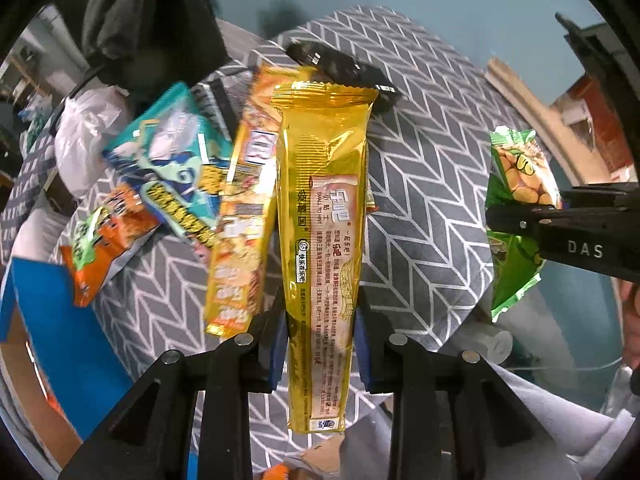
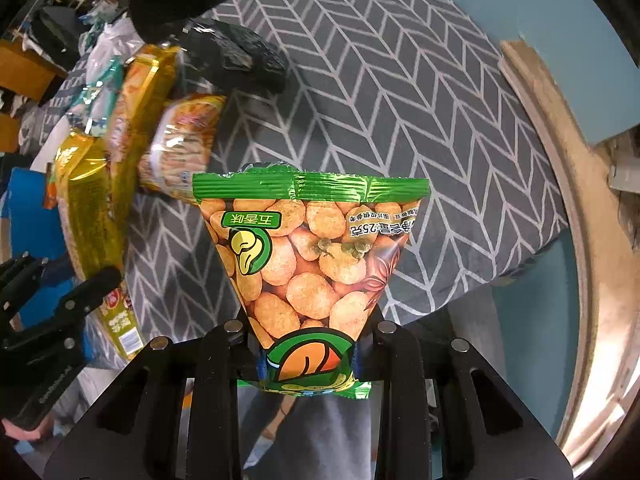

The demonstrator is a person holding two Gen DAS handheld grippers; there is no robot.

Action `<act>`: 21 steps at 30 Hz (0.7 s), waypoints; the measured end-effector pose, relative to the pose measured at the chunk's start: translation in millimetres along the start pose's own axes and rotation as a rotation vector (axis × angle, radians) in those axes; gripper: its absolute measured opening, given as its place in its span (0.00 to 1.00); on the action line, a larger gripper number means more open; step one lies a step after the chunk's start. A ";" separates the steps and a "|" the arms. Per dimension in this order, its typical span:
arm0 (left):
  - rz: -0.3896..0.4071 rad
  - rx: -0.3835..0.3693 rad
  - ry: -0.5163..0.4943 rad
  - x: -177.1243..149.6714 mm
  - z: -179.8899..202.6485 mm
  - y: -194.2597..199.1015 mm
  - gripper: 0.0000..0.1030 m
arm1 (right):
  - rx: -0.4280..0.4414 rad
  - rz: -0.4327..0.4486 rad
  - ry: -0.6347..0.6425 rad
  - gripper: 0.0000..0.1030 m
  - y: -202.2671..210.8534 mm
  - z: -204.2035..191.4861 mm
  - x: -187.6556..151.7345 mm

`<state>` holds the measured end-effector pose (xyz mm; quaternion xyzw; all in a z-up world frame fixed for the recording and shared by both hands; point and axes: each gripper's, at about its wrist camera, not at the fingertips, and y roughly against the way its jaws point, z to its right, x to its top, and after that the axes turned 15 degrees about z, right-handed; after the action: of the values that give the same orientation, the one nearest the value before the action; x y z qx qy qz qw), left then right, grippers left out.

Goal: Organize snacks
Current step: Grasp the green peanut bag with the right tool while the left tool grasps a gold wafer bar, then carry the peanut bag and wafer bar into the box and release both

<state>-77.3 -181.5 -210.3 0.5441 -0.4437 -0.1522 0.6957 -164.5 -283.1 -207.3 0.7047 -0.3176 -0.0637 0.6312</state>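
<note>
My left gripper (image 1: 320, 304) is shut on the lower half of a long gold snack packet (image 1: 324, 184), which hangs lifted above the grey herringbone tablecloth (image 1: 432, 160). My right gripper (image 2: 308, 320) is shut on the bottom of a green peanut packet (image 2: 312, 248), also held off the cloth. In the left wrist view the green packet (image 1: 520, 168) shows at the right in the right gripper (image 1: 520, 216). The right wrist view has the gold packet (image 2: 84, 208) and the left gripper (image 2: 80, 292) at its left edge.
Several snacks lie on the cloth: a long orange-yellow packet (image 1: 240, 208), a teal packet (image 1: 168, 152), an orange packet (image 1: 108, 240) and a black packet (image 1: 344, 68). A blue box (image 1: 60, 320) stands at lower left, and a white plastic bag (image 1: 84, 136) sits behind the snacks.
</note>
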 end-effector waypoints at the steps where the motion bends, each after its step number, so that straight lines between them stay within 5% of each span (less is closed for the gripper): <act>1: 0.005 0.003 0.009 -0.1 -3.9 5.5 0.28 | 0.004 0.006 0.006 0.26 7.5 -3.3 4.0; 21: 0.104 0.148 0.282 -12.4 -111.6 101.9 0.28 | 0.094 0.065 0.179 0.26 61.7 -87.7 44.2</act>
<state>-24.5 -66.6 -126.6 0.5861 -0.3790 -0.0049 0.7161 -109.2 -232.0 -119.0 0.7258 -0.2852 0.0351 0.6250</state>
